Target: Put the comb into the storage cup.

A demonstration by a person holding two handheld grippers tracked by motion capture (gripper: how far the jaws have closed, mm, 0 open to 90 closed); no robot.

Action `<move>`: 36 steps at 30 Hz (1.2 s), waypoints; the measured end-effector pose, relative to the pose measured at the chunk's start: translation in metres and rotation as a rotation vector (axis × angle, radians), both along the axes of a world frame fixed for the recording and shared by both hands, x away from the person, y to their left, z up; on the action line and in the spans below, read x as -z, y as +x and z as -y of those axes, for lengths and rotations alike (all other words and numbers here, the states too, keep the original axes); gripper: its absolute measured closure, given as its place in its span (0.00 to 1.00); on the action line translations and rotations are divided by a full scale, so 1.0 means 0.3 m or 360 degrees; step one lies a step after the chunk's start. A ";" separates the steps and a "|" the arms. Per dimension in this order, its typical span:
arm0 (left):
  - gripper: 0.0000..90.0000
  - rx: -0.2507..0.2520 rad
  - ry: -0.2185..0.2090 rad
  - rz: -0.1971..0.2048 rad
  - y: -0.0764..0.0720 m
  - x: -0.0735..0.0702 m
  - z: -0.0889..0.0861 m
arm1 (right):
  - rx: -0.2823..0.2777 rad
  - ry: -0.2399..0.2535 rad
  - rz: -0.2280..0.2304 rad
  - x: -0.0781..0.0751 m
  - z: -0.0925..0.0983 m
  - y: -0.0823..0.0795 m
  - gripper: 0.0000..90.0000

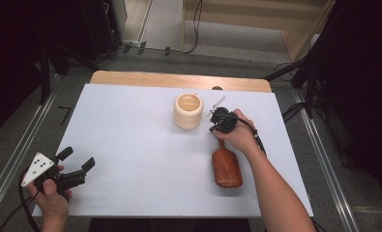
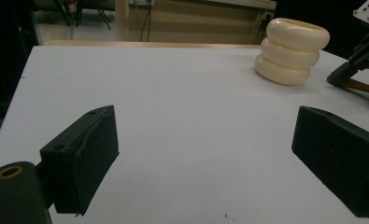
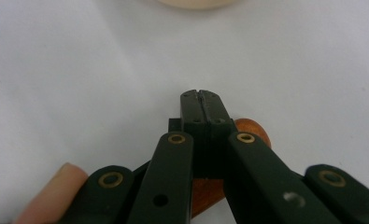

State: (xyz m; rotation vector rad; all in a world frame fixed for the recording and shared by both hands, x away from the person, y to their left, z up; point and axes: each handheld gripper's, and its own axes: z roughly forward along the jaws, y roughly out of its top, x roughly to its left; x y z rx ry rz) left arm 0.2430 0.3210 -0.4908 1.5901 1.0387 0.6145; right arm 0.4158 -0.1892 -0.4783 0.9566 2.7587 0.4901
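A wooden hairbrush (image 1: 227, 169) lies at the right of the white table top (image 1: 130, 145), its handle pointing toward the back. My right gripper (image 1: 213, 129) is over the end of that handle (image 3: 252, 128), jaws pressed together with nothing between them; the reddish handle shows just beneath them. In the left gripper view the right gripper (image 2: 334, 78) tips down onto the table beside the handle (image 2: 364, 87). A cream ribbed ring-shaped holder (image 1: 188, 111) stands upright just left of the right gripper. My left gripper (image 1: 77, 158) rests at the near left corner, jaws wide apart and empty.
The table's wooden back edge (image 1: 179, 79) shows beyond the white top. Metal rails (image 1: 324, 159) run along both sides of the table. The cream holder (image 2: 292, 51) stands far ahead of the left gripper (image 2: 205, 154), with bare white surface between.
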 end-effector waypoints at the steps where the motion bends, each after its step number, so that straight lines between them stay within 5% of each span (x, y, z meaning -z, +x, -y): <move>1: 0.08 0.0000 0.0000 0.0000 0.000 0.000 0.000 | 0.0017 0.0000 -0.0005 -0.001 0.011 -0.001 0.98; 20: 0.08 -0.0001 0.0024 -0.0003 0.000 0.001 0.006 | 0.0220 0.0025 -0.0049 0.032 0.238 -0.068 0.98; 36: 0.08 0.0002 0.0024 -0.0004 0.000 0.001 0.007 | 0.0283 0.0075 -0.0029 0.043 0.394 -0.209 0.98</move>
